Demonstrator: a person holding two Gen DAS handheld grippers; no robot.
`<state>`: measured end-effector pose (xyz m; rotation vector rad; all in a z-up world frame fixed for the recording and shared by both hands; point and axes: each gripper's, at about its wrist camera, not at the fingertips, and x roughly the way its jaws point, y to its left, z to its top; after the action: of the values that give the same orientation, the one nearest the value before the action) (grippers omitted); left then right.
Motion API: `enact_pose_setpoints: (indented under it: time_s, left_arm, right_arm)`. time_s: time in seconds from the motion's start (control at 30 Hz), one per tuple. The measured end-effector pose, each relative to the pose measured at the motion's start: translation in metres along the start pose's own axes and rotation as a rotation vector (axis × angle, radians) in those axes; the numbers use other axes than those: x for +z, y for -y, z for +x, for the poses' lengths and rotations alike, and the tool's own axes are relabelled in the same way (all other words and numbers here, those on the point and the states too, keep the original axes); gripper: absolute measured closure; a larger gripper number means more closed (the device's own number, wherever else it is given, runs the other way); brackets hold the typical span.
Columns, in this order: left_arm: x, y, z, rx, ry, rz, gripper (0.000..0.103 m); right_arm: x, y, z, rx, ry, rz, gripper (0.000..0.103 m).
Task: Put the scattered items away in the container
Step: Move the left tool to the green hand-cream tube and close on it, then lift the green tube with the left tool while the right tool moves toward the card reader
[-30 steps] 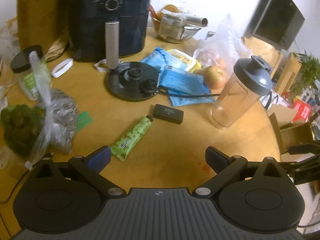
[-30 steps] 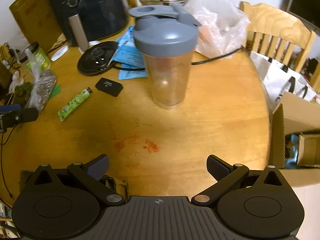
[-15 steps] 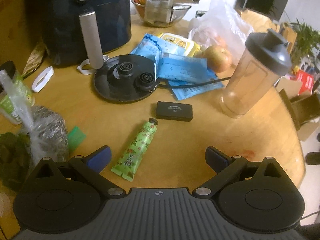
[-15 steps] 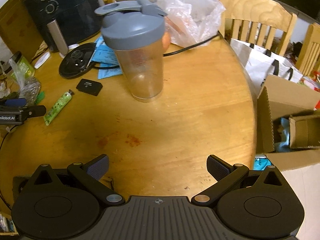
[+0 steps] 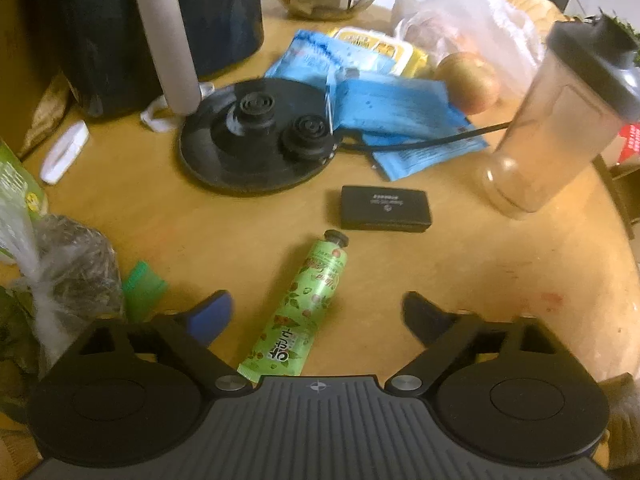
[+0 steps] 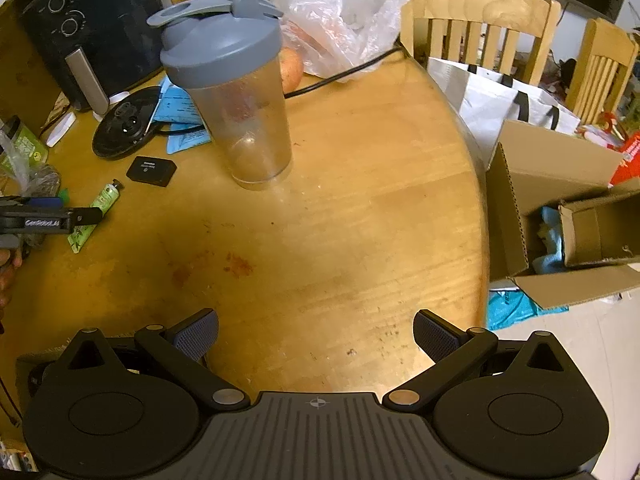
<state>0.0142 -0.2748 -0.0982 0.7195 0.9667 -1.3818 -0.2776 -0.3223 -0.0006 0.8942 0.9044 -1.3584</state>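
Black air fryer [image 5: 160, 20] at the back of the wooden bench [image 6: 360, 220], silver handle forward. Round black kettle base [image 5: 256, 148] just before it, cord trailing right. Clear plastic bag [image 6: 340, 12] behind. Wooden chair [image 6: 476, 20] beyond the bench edge, white shopping bag [image 6: 500, 100] against it.

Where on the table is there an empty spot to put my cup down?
The widest bare wood lies in front of the shaker bottle, out to the table's round edge by the cardboard box. Behind it is crowded: kettle base, blue packets, black case, green tube.
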Motion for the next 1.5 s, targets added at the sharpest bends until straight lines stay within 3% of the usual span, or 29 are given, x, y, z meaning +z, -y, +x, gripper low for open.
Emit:
enact_pose_setpoints:
  time_s: [0.17, 0.27, 0.37, 0.73, 1.13, 1.5]
  left_arm:
    - [0.001, -0.008, 0.014, -0.005, -0.024, -0.004, 0.018]
    - [0.001, -0.009, 0.021, -0.011, -0.043, 0.006, 0.032]
    - [0.002, -0.005, 0.023, 0.01, -0.025, 0.039, 0.034]
    - [0.001, -0.004, 0.02, 0.041, 0.015, 0.07, 0.074]
    - [-0.002, -0.003, 0.014, 0.015, 0.024, 0.036, 0.076]
    - [-0.008, 0.002, -0.029, 0.02, 0.088, -0.052, 0.076]
  right_arm:
    - [-0.005, 0.002, -0.001, -0.009, -0.004, 0.011, 0.0]
    - [-0.009, 0.004, -0.003, -0.015, -0.007, 0.017, 0.0]
    - [-0.011, 0.007, -0.002, -0.021, -0.011, 0.026, 0.0]
    - [-0.014, 0.008, -0.003, -0.024, -0.009, 0.039, 0.0]
    - [-0.014, 0.008, -0.005, -0.022, 0.001, 0.038, 0.0]
    - [-0.002, -0.005, -0.003, 0.024, 0.017, -0.031, 0.0]
